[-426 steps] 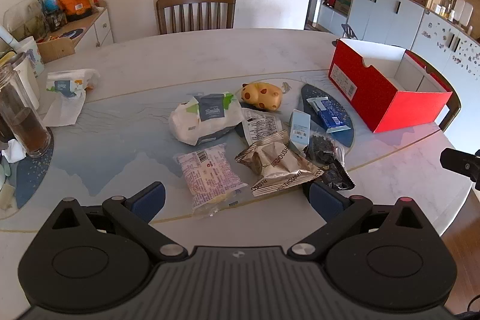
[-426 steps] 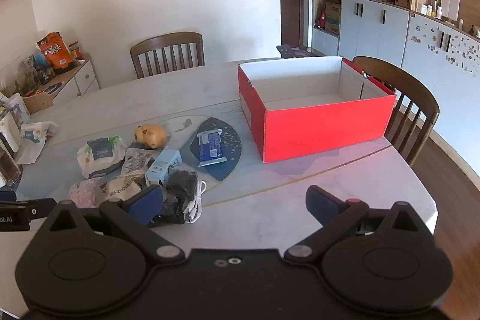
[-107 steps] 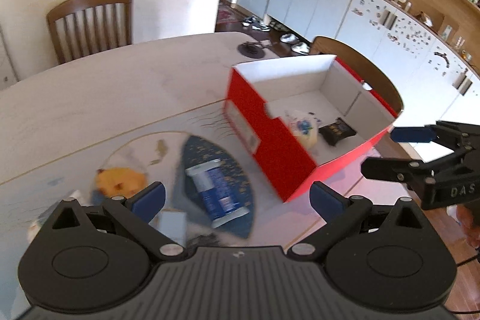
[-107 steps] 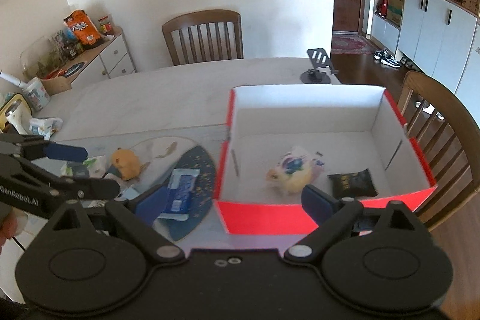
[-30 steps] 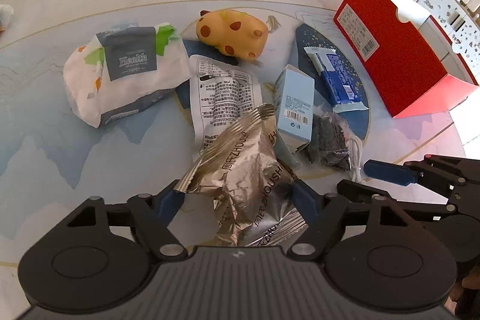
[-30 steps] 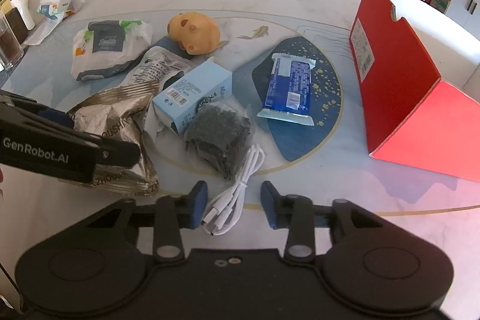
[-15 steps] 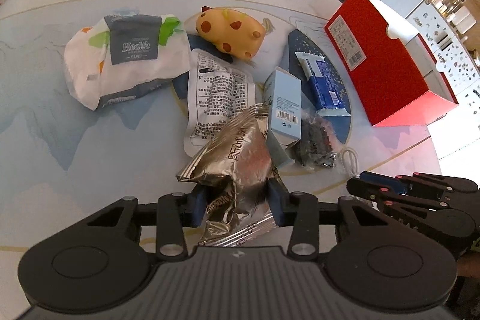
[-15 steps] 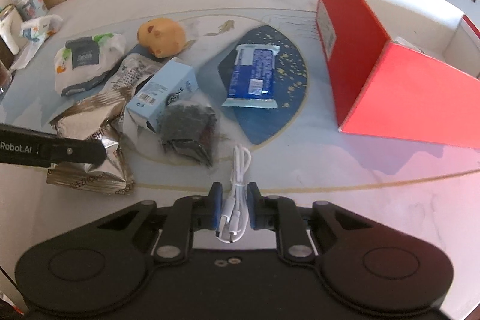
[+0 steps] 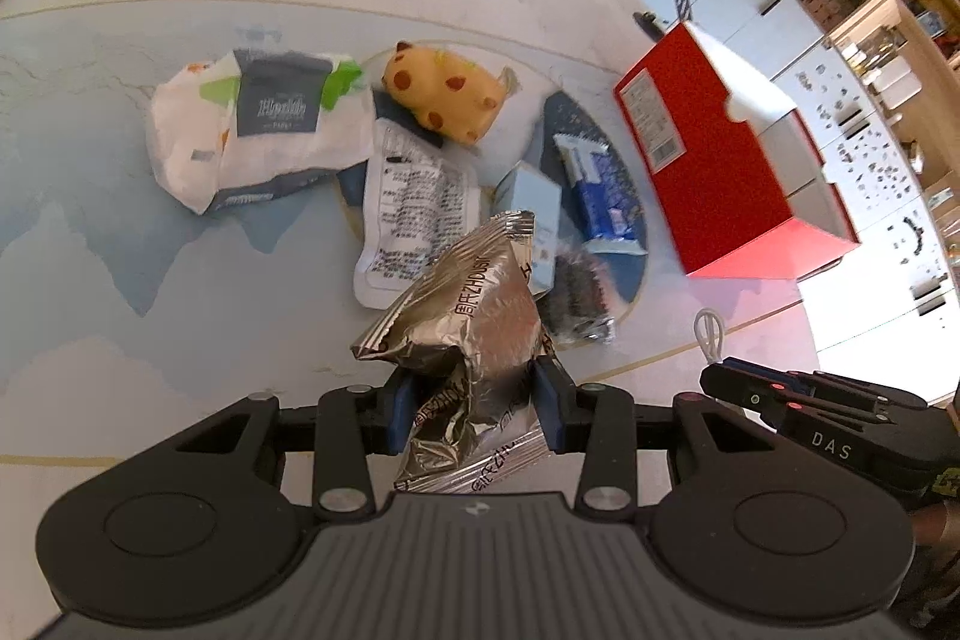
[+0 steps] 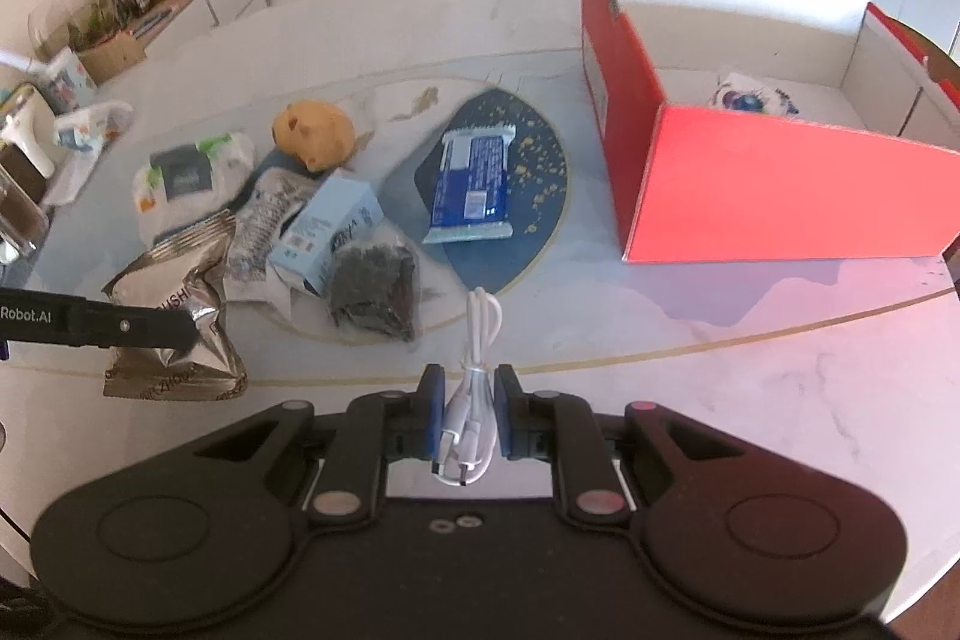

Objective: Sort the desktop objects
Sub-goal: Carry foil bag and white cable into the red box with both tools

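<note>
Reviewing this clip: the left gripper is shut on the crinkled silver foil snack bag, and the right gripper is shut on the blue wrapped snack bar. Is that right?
Not quite. The left gripper is indeed shut on the crinkled silver foil snack bag, but the right gripper is shut on the coiled white charging cable, as the right wrist view shows. The blue wrapped snack bar lies untouched on the dark blue placemat.

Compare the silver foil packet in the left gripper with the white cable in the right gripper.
The silver foil packet is wide, crinkled and shiny with print on it; the white cable is a thin, plain, looped cord. The packet spreads the left gripper fairly wide, while the right gripper closes narrowly on the cable. Both are pinched between blue pads.
</note>
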`<state>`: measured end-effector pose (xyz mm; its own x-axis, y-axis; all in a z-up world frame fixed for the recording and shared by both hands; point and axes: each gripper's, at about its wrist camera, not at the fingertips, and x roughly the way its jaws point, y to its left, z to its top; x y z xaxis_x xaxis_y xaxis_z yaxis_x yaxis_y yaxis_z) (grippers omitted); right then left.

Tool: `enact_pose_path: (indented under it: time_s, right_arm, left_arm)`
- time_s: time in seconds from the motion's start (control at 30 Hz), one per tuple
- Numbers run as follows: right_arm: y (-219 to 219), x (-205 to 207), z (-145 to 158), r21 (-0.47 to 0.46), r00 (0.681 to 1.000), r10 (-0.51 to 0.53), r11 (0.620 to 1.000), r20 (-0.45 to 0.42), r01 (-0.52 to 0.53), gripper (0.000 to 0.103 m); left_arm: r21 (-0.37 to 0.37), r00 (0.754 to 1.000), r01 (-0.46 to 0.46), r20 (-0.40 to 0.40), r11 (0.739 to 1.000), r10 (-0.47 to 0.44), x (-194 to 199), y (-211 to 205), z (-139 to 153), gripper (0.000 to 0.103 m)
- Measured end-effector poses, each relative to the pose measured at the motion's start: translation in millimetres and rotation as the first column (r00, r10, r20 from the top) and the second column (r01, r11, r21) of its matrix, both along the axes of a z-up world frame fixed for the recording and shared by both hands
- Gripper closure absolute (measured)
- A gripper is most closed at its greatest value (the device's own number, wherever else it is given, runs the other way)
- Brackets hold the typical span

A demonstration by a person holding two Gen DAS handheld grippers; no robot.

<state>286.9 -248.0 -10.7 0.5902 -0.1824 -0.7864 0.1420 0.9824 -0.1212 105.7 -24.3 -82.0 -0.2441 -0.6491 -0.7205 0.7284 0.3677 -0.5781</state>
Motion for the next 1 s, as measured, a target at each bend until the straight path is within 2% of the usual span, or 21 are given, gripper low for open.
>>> enact_pose_path:
  time_s: [0.43,1.0]
  right_arm:
    - [-7,-15,41,0.026,0.997,-0.029,0.999,0.065,0.027,0.087]
    - [-47,-32,81,0.047,0.983,-0.102,0.994,0.151,0.096,0.087]
  left_arm:
    - [-0.064,0.996,0.089,0.018,0.994,-0.088,-9,-3,40,0.065]
    - [-0.153,0.974,0.222,0.069,0.963,-0.214,-54,-49,85,0.065]
